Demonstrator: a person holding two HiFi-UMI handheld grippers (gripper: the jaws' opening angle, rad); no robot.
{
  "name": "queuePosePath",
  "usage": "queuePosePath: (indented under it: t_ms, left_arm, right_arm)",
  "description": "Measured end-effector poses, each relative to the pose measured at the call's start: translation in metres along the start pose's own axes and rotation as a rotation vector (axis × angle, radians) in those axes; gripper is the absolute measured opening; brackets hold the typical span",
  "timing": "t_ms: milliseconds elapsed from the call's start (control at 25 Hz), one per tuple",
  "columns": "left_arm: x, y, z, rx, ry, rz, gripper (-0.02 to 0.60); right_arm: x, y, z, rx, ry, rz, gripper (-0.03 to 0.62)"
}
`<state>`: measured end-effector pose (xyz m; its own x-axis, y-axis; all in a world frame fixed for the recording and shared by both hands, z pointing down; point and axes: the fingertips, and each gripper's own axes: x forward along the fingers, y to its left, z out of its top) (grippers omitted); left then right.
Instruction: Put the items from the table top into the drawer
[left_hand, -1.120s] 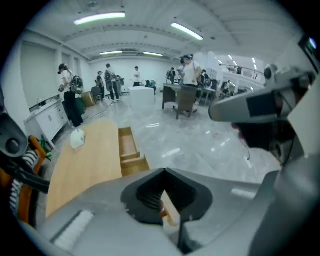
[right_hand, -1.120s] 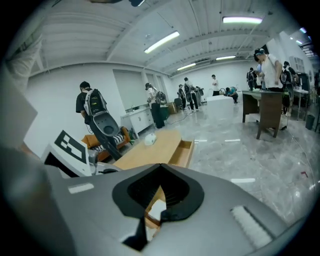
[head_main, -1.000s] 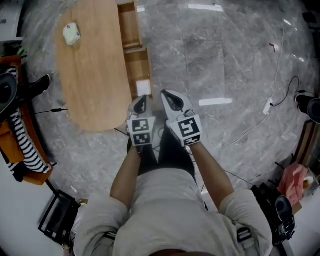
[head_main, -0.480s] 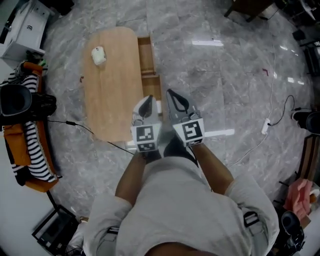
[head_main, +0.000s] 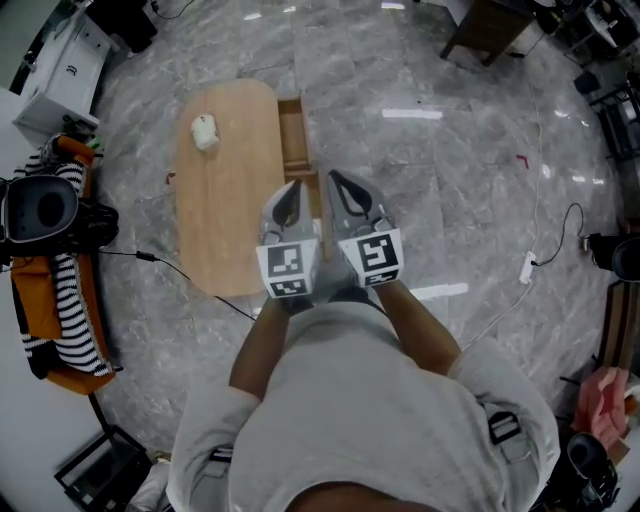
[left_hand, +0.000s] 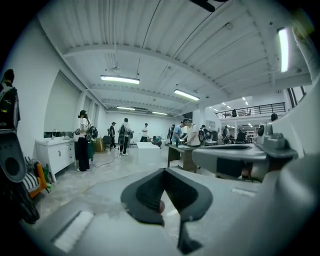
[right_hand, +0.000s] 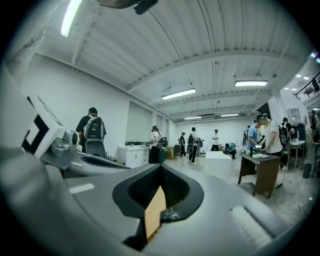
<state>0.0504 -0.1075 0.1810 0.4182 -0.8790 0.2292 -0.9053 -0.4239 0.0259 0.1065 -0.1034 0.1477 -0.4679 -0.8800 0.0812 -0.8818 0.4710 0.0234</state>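
A small white item (head_main: 204, 131) lies on the far end of the oval wooden table (head_main: 230, 210). An open drawer (head_main: 293, 125) juts from the table's right side. My left gripper (head_main: 290, 190) and right gripper (head_main: 337, 180) are held side by side high above the table's near right edge, both shut and holding nothing. In the left gripper view the left gripper (left_hand: 164, 170) points out across a large hall. The right gripper (right_hand: 160, 166) in its own view faces the same hall, jaws meeting at the tip.
At the left stand a black round device (head_main: 45, 210), a striped cloth on an orange seat (head_main: 65, 300) and a white box (head_main: 55, 75). A white cable (head_main: 520, 270) runs over the marble floor at the right. Several people stand far off in both gripper views.
Both grippers have risen together and stay shut. The head view has pulled back, so the table looks smaller and sits nearer the middle, with more floor around it.
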Motion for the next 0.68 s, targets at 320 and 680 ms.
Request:
queuePosePath:
  t_ms: [320, 680]
  left_arm:
    - [-0.001, -0.006, 0.009, 0.023, -0.016, 0.006, 0.02]
    - [-0.003, -0.023, 0.015, 0.072, -0.032, -0.001, 0.02]
  right_arm:
    - [-0.006, -0.005, 0.007, -0.007, -0.031, 0.002, 0.006]
    - [-0.014, -0.006, 0.014, -0.008, -0.033, 0.011, 0.006]
